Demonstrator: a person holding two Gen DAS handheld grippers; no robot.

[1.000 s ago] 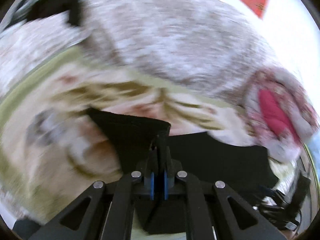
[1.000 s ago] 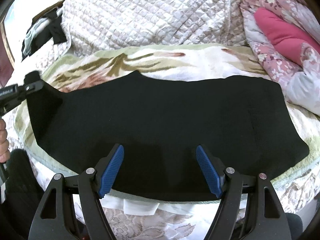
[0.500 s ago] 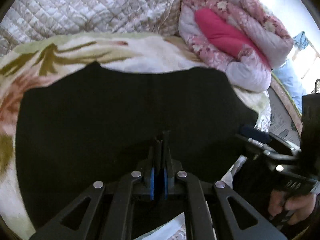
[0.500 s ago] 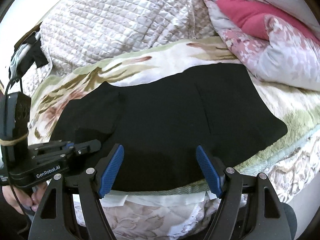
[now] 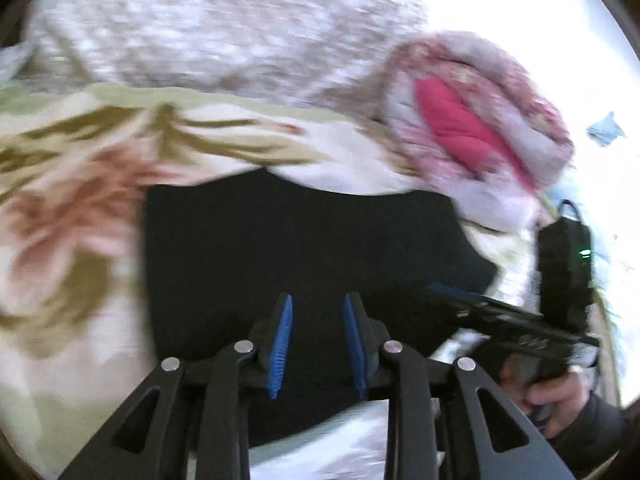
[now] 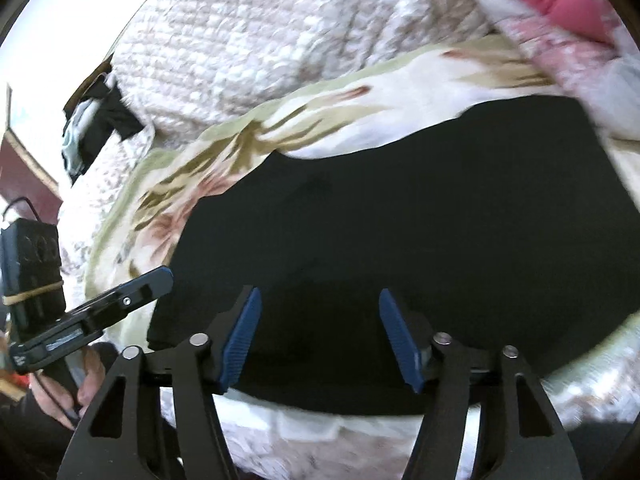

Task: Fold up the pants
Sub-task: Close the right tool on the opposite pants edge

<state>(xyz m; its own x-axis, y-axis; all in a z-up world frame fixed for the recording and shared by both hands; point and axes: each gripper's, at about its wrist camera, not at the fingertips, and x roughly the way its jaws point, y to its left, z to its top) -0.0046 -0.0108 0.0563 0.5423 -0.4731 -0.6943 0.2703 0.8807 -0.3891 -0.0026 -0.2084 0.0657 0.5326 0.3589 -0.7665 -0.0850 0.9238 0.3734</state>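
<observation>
Blurred views over the black pants (image 5: 304, 248)

My left gripper (image 5: 316, 344) has just been opening, right gripper (image 6: 320, 336) closing; both empty, only my right view shows the pants' full spread.

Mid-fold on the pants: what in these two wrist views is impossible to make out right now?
- Black pants, left wrist view: the near edge is hidden behind the left gripper; motion blur hides the creases.
- Pants, right wrist view: the near hem is behind the right gripper; the layers cannot be counted in the dark fabric.
- Blanket: the pattern is smeared.

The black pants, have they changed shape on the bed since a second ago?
Yes. The black pants now reach less far left over the floral blanket: the left end was folded over.
</observation>
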